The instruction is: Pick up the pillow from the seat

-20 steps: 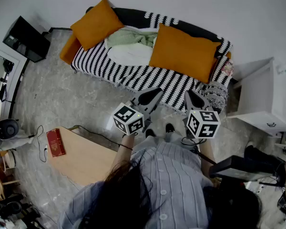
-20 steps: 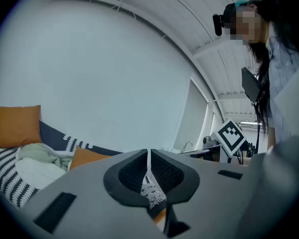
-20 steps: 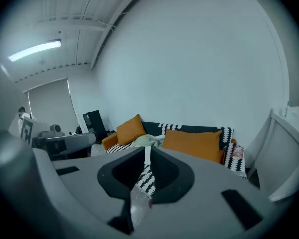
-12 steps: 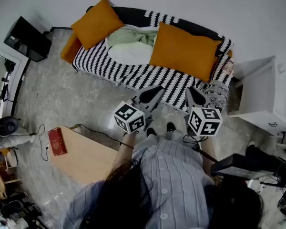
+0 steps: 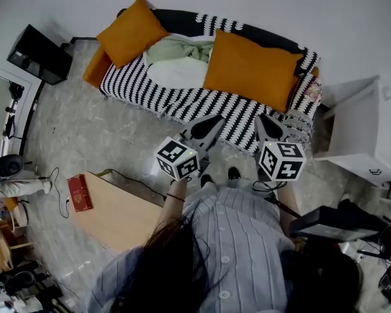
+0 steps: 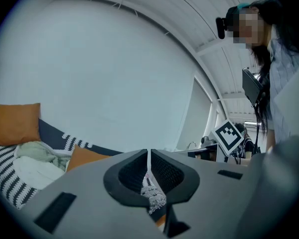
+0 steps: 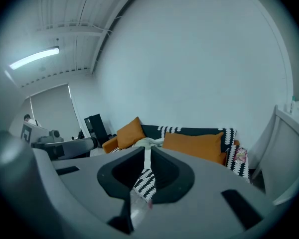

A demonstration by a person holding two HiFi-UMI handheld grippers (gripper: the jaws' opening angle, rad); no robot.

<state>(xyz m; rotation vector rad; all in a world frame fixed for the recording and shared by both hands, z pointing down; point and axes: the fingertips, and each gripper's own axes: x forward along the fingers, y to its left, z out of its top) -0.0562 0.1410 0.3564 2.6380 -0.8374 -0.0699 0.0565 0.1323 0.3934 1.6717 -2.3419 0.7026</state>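
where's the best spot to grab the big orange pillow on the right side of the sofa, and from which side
Probably its front edge, near a corner, coming from the open seat side. The big orange pillow leans on the sofa backrest, so that thinner edge faces the person. The right gripper, now shut, sits closest.

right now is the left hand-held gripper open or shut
Shut: the left hand-held gripper shows jaws together, nothing held.
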